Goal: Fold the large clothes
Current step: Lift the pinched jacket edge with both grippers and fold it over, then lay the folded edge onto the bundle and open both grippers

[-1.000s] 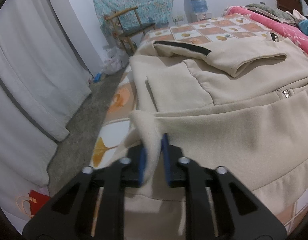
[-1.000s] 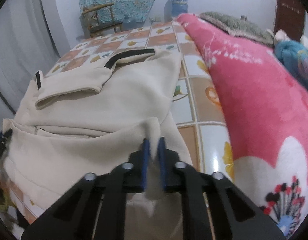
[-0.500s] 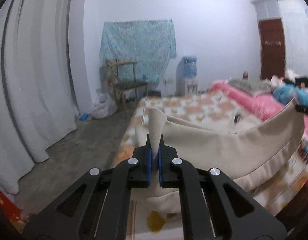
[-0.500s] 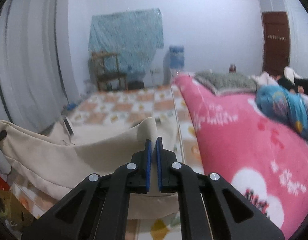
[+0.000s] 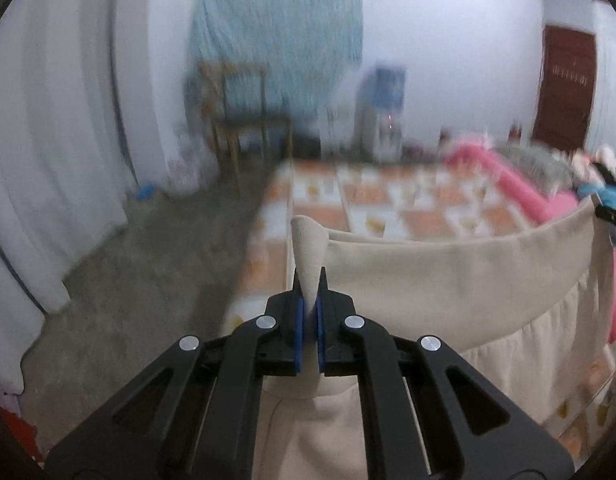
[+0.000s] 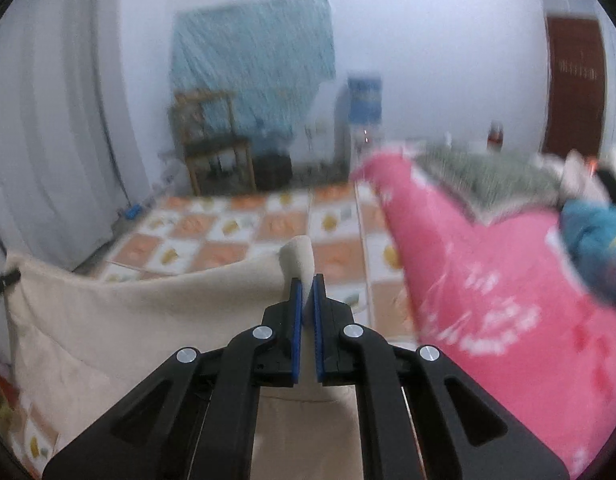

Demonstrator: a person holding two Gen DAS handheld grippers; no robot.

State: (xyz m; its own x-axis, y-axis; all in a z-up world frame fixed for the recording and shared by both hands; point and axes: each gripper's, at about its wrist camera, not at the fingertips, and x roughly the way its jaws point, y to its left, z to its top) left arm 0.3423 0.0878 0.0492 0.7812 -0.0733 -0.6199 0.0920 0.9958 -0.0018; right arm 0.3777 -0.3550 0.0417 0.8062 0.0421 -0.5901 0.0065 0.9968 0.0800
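Cream garment [image 5: 448, 276] is held stretched above the checked bed [image 5: 388, 196], a corner pinched in each nearly closed gripper, left [image 5: 309, 284] and right [image 6: 306, 286]. Pink blanket [image 6: 488, 300] is heaped beside it; a wooden chair [image 5: 243, 120] is seen beyond the bed.

One beige garment [image 5: 448, 280], two grippers [image 5: 309, 312] [image 6: 305, 304], one bed [image 6: 235, 240], one chair [image 5: 243, 124], one water dispenser [image 5: 382, 108], one door [image 6: 574, 84], one pink blanket [image 6: 488, 300].
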